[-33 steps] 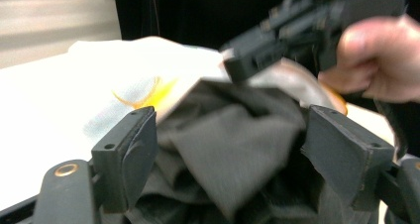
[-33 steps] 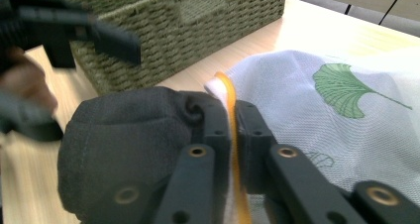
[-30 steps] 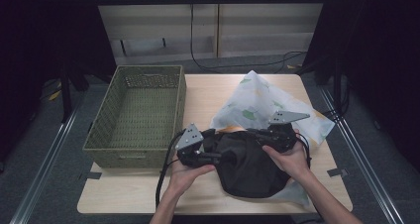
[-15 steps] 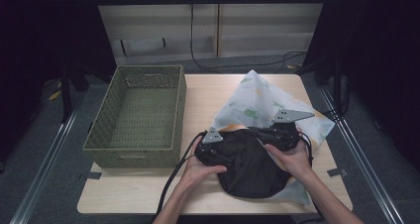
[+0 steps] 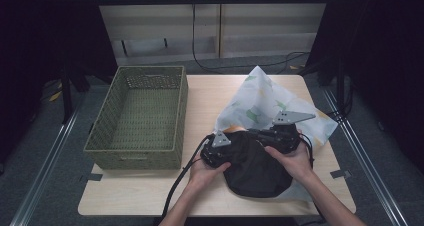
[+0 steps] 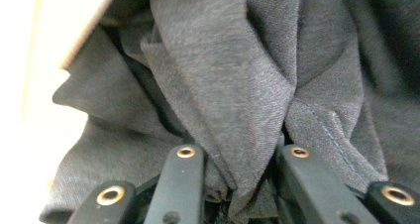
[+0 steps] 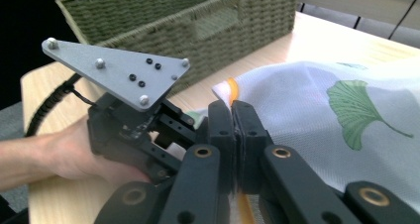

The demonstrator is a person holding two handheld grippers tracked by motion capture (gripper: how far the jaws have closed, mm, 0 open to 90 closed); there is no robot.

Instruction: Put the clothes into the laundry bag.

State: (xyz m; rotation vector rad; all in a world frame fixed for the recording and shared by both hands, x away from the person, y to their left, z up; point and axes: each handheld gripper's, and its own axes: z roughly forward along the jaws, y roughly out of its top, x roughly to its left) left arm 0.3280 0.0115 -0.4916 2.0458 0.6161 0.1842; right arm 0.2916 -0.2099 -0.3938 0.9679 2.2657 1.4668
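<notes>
The dark grey garment (image 5: 257,163) lies bunched at the near right of our pale wooden table (image 5: 210,93), over the ginkgo-print cloth (image 5: 270,103). Our left gripper (image 5: 218,147), which has slid rightward from beside the wicker basket (image 5: 137,116), has just been closing on a garment fold (image 6: 237,110). Our right gripper (image 7: 233,135) is shut tight; whether fabric is pinched there, we cannot tell. The room around is dark.

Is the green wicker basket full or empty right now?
Empty. The high view looks straight into the basket and shows only its bare woven floor; the dark garment lies outside it on the table.
</notes>
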